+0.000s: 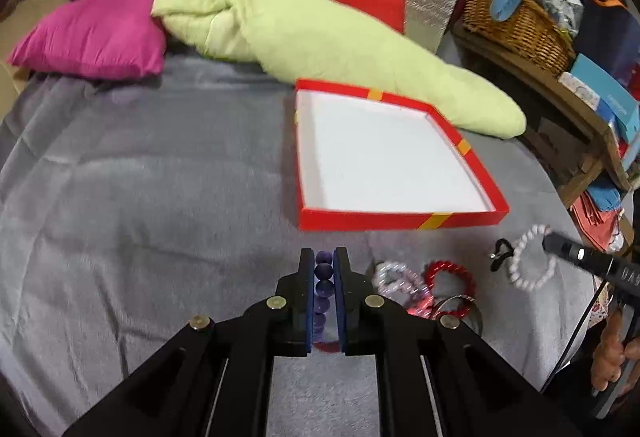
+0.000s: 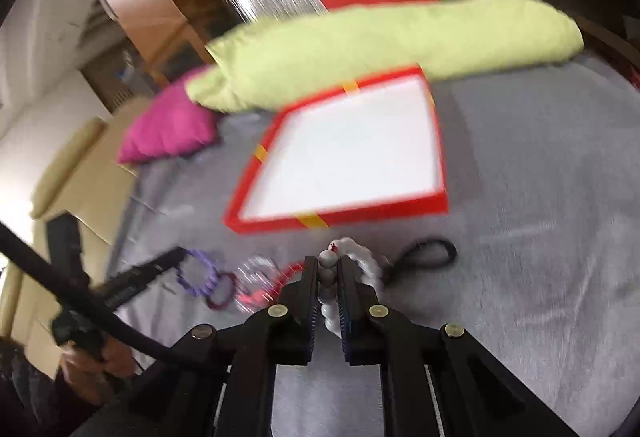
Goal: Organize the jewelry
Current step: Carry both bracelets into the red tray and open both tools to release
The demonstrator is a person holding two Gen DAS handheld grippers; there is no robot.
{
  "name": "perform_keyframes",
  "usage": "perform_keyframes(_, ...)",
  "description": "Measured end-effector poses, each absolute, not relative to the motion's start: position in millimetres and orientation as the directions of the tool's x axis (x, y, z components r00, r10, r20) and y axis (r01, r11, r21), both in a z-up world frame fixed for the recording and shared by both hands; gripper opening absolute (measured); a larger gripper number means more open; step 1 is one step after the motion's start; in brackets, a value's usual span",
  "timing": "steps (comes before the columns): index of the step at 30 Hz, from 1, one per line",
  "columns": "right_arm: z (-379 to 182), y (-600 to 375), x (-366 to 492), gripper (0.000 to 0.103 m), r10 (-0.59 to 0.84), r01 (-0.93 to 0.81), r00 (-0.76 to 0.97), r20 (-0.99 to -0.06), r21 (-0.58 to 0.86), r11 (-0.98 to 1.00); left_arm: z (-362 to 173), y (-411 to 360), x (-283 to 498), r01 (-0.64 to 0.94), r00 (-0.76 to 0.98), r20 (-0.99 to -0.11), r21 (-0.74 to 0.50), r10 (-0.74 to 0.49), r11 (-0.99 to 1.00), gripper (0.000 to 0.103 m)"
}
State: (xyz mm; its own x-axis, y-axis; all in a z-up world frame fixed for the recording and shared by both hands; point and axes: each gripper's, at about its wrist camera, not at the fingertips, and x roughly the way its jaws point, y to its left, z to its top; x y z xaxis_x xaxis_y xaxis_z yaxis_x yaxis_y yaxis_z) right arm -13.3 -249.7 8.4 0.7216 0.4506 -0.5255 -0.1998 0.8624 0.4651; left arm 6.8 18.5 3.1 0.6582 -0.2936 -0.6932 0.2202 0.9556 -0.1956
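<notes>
Bracelets (image 1: 424,287) on grey bedspread (image 1: 160,217) before red box (image 1: 400,215); jaws shut on purple and white strands.

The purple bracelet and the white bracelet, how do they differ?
The purple bracelet has dark violet beads; the white bracelet has pale, milky ones. The purple bracelet is pinched in the left gripper, the white bracelet in the right gripper. A small red bit shows on the white one's top bead. Both are round-bead loops lifted near the red box.
</notes>
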Motion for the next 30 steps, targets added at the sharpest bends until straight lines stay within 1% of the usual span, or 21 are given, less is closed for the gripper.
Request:
perform_keyframes(2,14.9,-252.8,-10.7,0.011,0.458,-0.207,0.739,-0.494,0.481,0.852,6.9,10.8,7.6,0.246,0.669,-0.679,-0.183,-0.303,0.952,0.010)
perform_keyframes(7,15.7,-255.2,16.2,0.011,0.471,-0.175,0.742,-0.477,0.541,0.823,16.3,-14.1,13.4,0.308,0.689,-0.641,-0.163,-0.338,0.937,0.010)
perform_keyframes(11,18.4,-260.0,44.4,0.011,0.482,-0.166,0.754,-0.446,0.580,0.798,23.6,-28.0,30.9,0.328,0.701,-0.612,-0.178,-0.365,0.928,0.010)
perform_keyframes(15,11.6,-263.4,73.2,0.011,0.493,-0.140,0.746,-0.447,0.618,0.774,25.6,-37.8,60.1,0.329,0.700,-0.594,-0.224,-0.396,0.917,0.010)
perform_keyframes(18,8.6,-259.7,90.7,0.011,0.505,-0.140,0.739,-0.446,0.631,0.763,18.3,-44.7,85.5,0.319,0.687,-0.600,-0.258,-0.410,0.912,0.010)
perform_keyframes(23,-2.3,-245.0,115.3,0.011,0.538,-0.153,0.703,-0.465,0.640,0.753,0.1,-54.4,110.7,0.307,0.638,-0.638,-0.303,-0.431,0.902,0.010)
perform_keyframes(27,-10.9,-239.4,127.6,0.011,0.536,-0.140,0.678,-0.502,0.628,0.766,-3.8,-59.2,112.3,0.318,0.629,-0.651,-0.284,-0.426,0.904,0.010)
perform_keyframes(28,-12.3,-240.8,128.9,0.013,0.529,-0.129,0.678,-0.510,0.626,0.769,-4.2,-58.5,113.1,0.311,0.631,-0.655,-0.277,-0.416,0.909,0.010)
perform_keyframes(30,-13.8,-246.8,130.4,0.014,0.505,-0.100,0.690,-0.518,0.623,0.776,-5.6,-54.0,115.2,0.288,0.635,-0.663,-0.273,-0.396,0.918,0.011)
